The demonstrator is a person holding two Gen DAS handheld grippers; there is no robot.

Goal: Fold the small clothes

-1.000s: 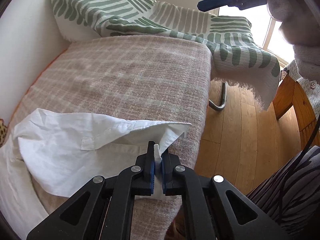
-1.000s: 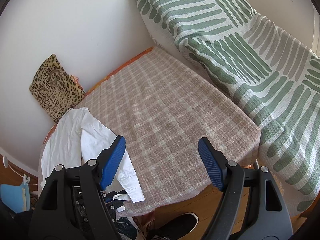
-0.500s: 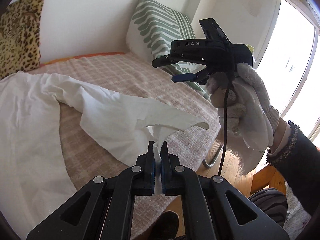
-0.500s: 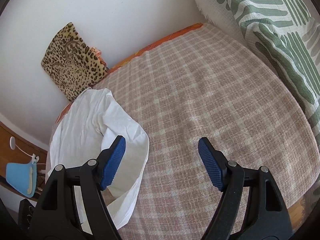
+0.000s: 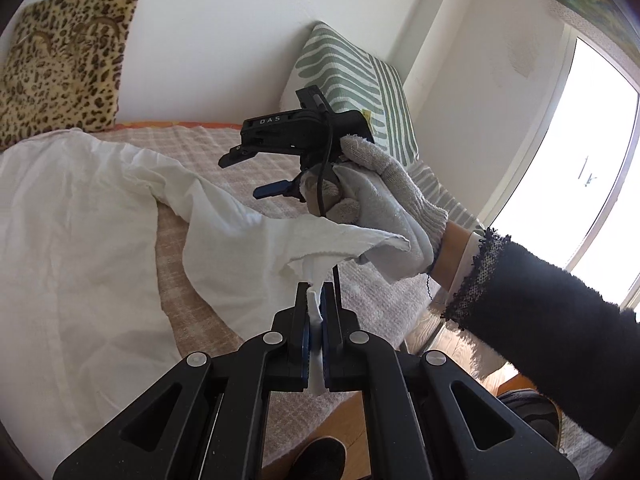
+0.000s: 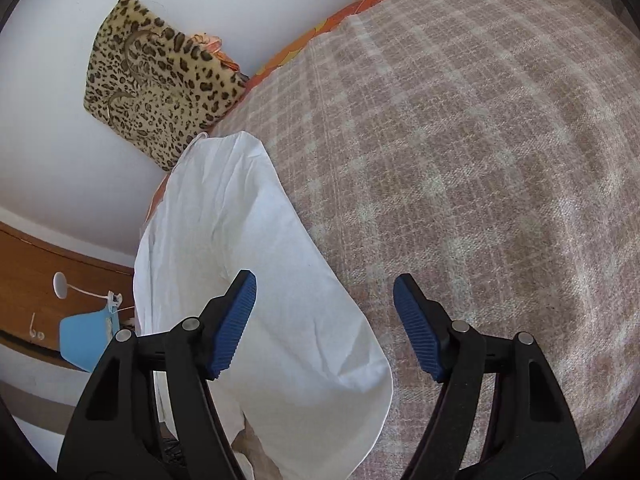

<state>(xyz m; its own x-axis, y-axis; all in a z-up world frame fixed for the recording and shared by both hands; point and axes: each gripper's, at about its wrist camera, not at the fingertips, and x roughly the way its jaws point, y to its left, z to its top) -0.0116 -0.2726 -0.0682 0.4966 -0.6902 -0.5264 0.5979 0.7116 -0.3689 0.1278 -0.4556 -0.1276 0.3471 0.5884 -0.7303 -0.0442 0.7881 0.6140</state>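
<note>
White shirt (image 5: 80, 240), thin and wrinkly, spread over the checked bed cover. One corner lifted up off the bed toward 5 o'clock in the left view, bunched into a little pinched tip. In the right view, a smooth rounded fold (image 6: 288, 320) toward 7 o'clock.

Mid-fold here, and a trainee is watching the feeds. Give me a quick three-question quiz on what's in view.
1. True or false: the left tool is shut on a bit of the white garment.
2. Which cushion leans on the wall right beside the garment? A: leopard-print cushion; B: green-striped; C: plain red.
3. Fill in: the garment lies on a checked ____.

Key: 1 true; 2 A; 3 blanket.
</note>
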